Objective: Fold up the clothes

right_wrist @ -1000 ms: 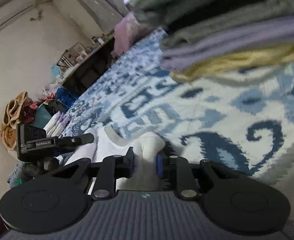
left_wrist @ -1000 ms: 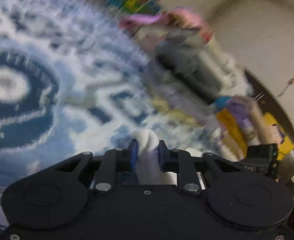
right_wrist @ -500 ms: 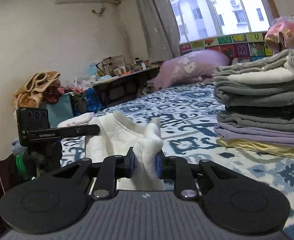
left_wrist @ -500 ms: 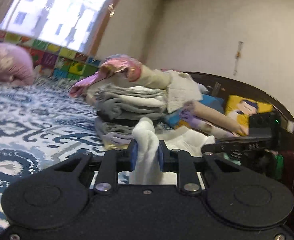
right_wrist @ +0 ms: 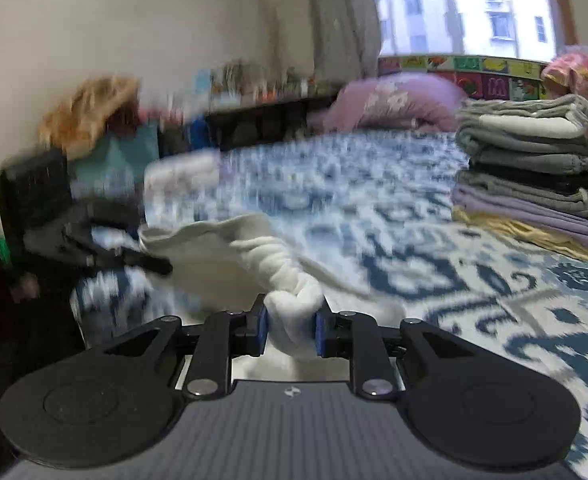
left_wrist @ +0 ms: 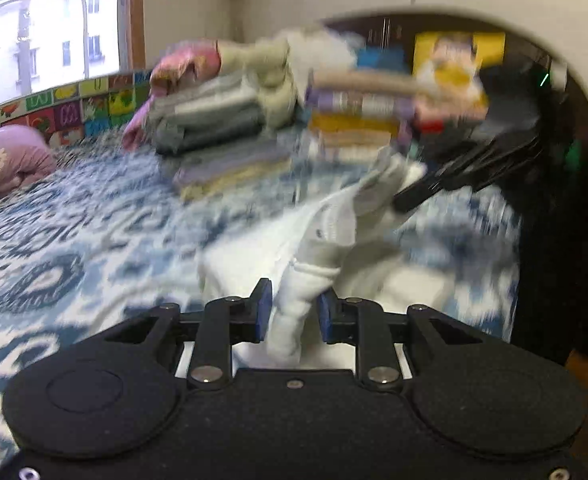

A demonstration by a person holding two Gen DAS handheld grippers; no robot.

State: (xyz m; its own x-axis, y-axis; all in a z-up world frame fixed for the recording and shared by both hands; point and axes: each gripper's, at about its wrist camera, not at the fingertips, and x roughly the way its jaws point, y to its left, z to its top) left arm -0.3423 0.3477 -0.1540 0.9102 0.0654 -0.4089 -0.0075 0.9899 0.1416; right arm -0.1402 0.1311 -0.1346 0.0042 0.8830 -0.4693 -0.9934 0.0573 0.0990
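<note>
- The left gripper (left_wrist: 291, 314) has its jaws clamped on a bunched fold of a white fleecy garment (left_wrist: 334, 232), which runs up from the jaws toward 1 o'clock in the left wrist view.
- The right gripper (right_wrist: 291, 322) has its jaws clamped on another bunch of the same white garment (right_wrist: 277, 264); from there the cloth trails toward 10 o'clock, where the other gripper shows as a dark blur.
- Half a second ago both cameras looked level across the bed with the garment gathered close in front of each gripper. Now both views are streaked with motion, and the cloth is drawn out longer between the two grips, sagging toward the bed (left_wrist: 73, 240).
- A second ago the views were tipped steeply at the patterned bedspread, so the grippers have swung through a wide arc in that time.
- My reading: the garment is being shaken or spread out while held at two points. Whether that opens it up for laying flat or carries one edge over in a fold, the blur does not settle.
- No basket, box or other container shows in either view.
- Folded clothes sit in a stack (right_wrist: 530, 172) on the bed, at 2 o'clock in the right wrist view: grey, dark, lilac and yellow layers.
- A second, more colourful pile (left_wrist: 374, 108) stands just beside the first in the left wrist view, at 12 o'clock, too blurred to list.
</note>
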